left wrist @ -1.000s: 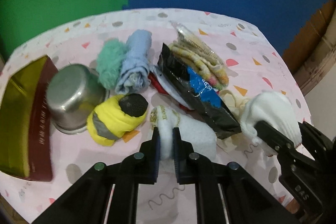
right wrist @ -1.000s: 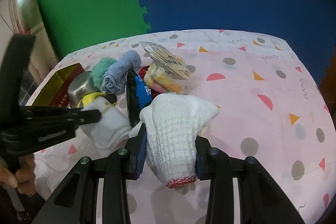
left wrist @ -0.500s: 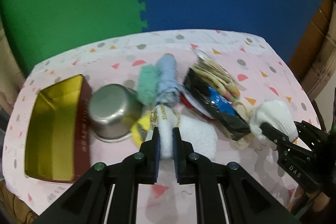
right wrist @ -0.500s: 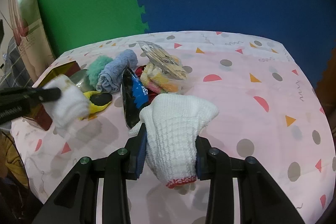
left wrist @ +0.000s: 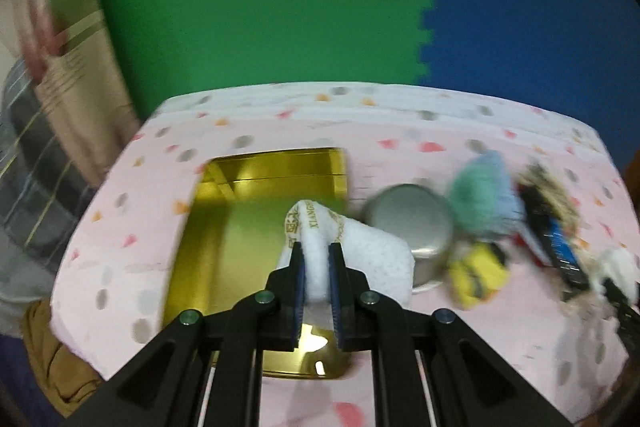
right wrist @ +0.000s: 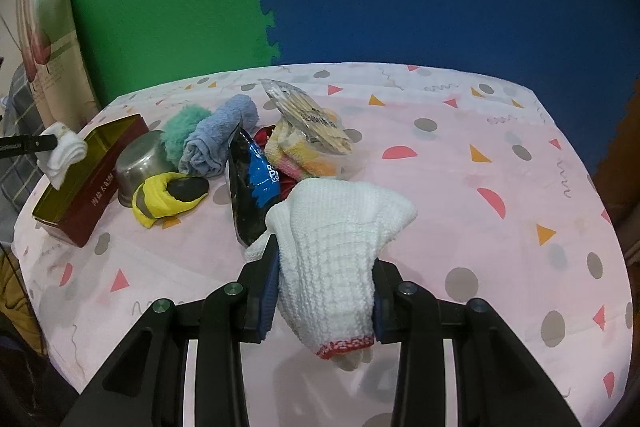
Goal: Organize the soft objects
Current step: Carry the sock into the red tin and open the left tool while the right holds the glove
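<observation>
My left tongs are squeezed tight on a white folded cloth with gold lettering along its hem; it bulges out past the tips and hangs above the open gold-lined tin, which sits at the left end of the desk and shows red outer walls from my other camera. That view is blurred. From the right camera the same cloth shows small, dangling over the tin's far left edge from the dark tongs. Just right of the tin stands a steel cup, and in front of it lies a yellow bundle wrapped around something black. Behind these lie a fuzzy teal cloth and a rolled light-blue towel, touching each other. Next comes a black and blue packet standing on its edge, with a clear bag of striped yellow cloths leaning behind it. Furthest right, my right tongs are part-way closed, gripping a white knitted glove with a red-trimmed cuff; the cuff hangs down toward me between the pads, while the fingers end flops forward beyond the tips, near the packet, above the pink patterned desk cover.
</observation>
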